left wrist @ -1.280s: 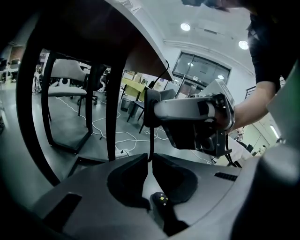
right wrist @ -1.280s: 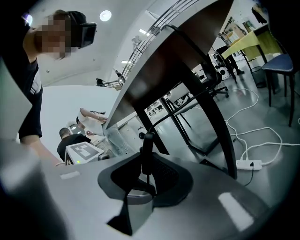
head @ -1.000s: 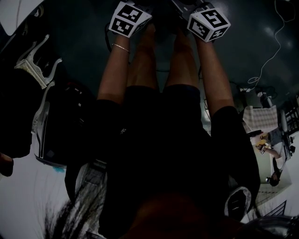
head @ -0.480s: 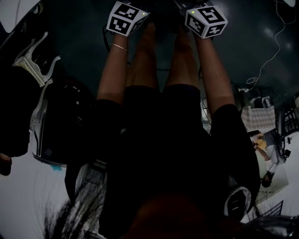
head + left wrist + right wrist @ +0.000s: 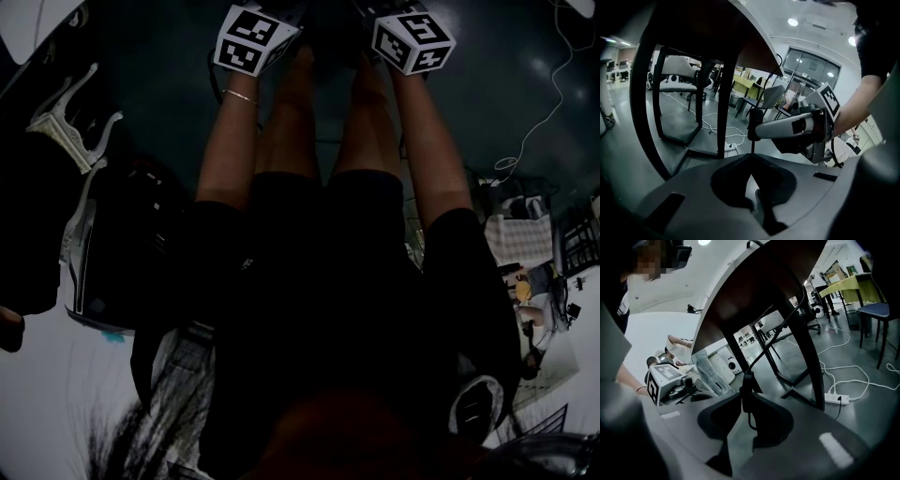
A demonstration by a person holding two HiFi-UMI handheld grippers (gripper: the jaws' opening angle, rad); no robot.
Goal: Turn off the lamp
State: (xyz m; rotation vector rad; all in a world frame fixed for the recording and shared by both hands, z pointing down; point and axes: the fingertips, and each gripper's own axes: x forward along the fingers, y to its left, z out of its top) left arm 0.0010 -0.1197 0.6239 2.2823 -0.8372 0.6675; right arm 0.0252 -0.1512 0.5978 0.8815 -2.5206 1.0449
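Observation:
The lamp's black inline switch (image 5: 747,389) hangs on a thin cord (image 5: 766,348) under a dark table. My right gripper (image 5: 746,398) is shut on the switch, its tips pressing both sides. In the left gripper view that same switch (image 5: 754,125) shows at the end of the right gripper's fingers (image 5: 787,127). From it the cord (image 5: 751,146) drops straight into the point where my left gripper (image 5: 751,158) has its jaws closed together. In the head view only the two marker cubes (image 5: 255,37) (image 5: 412,39) show; the jaws are out of frame. No lamp is in view.
Dark table legs (image 5: 724,93) (image 5: 812,357) stand close ahead. A white power strip (image 5: 836,399) and loose white cables (image 5: 710,119) lie on the grey floor. Chairs and desks fill the background, and a person (image 5: 710,373) stands beyond the left gripper.
Both marker cubes have crept slightly toward the top edge of the head view. Nothing else differs.

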